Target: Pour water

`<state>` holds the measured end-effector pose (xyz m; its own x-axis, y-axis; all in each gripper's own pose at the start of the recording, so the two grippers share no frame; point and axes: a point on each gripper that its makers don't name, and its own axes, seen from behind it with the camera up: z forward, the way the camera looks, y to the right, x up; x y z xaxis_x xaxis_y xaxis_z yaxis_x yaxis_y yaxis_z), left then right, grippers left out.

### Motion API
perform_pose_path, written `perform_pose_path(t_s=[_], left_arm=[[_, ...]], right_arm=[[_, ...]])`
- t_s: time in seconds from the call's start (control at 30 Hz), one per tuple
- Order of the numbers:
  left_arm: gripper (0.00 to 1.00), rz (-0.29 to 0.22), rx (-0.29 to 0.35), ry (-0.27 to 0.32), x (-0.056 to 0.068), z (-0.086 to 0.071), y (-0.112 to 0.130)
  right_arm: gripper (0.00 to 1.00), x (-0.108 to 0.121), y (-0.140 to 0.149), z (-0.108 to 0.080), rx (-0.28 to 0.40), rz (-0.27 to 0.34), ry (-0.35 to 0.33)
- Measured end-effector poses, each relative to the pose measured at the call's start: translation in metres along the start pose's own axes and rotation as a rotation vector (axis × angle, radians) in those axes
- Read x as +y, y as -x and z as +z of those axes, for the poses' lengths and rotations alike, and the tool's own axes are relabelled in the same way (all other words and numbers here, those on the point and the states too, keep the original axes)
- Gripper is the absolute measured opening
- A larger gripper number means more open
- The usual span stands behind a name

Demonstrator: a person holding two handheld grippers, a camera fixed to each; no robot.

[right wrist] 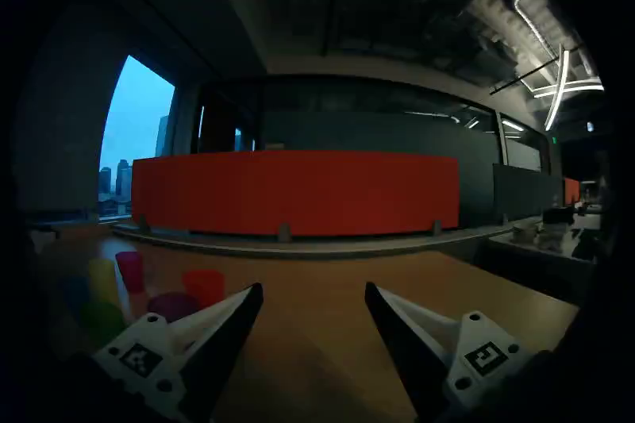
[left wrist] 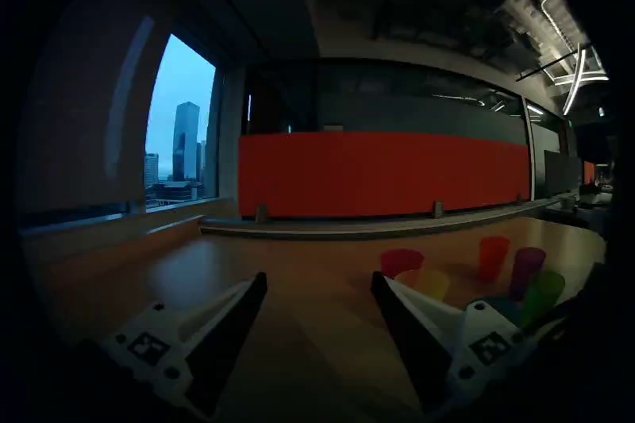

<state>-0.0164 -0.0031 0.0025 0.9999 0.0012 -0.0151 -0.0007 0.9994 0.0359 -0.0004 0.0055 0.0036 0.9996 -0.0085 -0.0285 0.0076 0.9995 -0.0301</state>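
Several coloured plastic cups stand together on the wooden table (left wrist: pixel 317 320). In the left gripper view they sit to the right: a red cup (left wrist: pixel 401 261), an orange cup (left wrist: pixel 493 257), a purple cup (left wrist: pixel 527 268), a yellow cup (left wrist: pixel 425 284) and a green cup (left wrist: pixel 544 294). My left gripper (left wrist: pixel 317 284) is open, its fingers empty, just left of the cups. In the right gripper view the same cups sit at the left: a pink cup (right wrist: pixel 130 270), an orange cup (right wrist: pixel 204 286), a yellow cup (right wrist: pixel 102 280). My right gripper (right wrist: pixel 312 290) is open and holds nothing.
A red partition (left wrist: pixel 381 173) runs along the table's far edge on a low rail. A window (left wrist: pixel 181 141) with city towers is at the left. More desks with clutter (right wrist: pixel 556 236) lie to the right. The room is dim.
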Motion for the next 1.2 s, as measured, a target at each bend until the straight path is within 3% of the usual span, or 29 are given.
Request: perform_pose_path(t_s=[1.2], left_arm=[[0.98,0.0,0.0,0.0,0.0003,0.0,-0.0003]], right_arm=[[1.0,0.002,0.0025,-0.001,-0.028,0.007,-0.001]])
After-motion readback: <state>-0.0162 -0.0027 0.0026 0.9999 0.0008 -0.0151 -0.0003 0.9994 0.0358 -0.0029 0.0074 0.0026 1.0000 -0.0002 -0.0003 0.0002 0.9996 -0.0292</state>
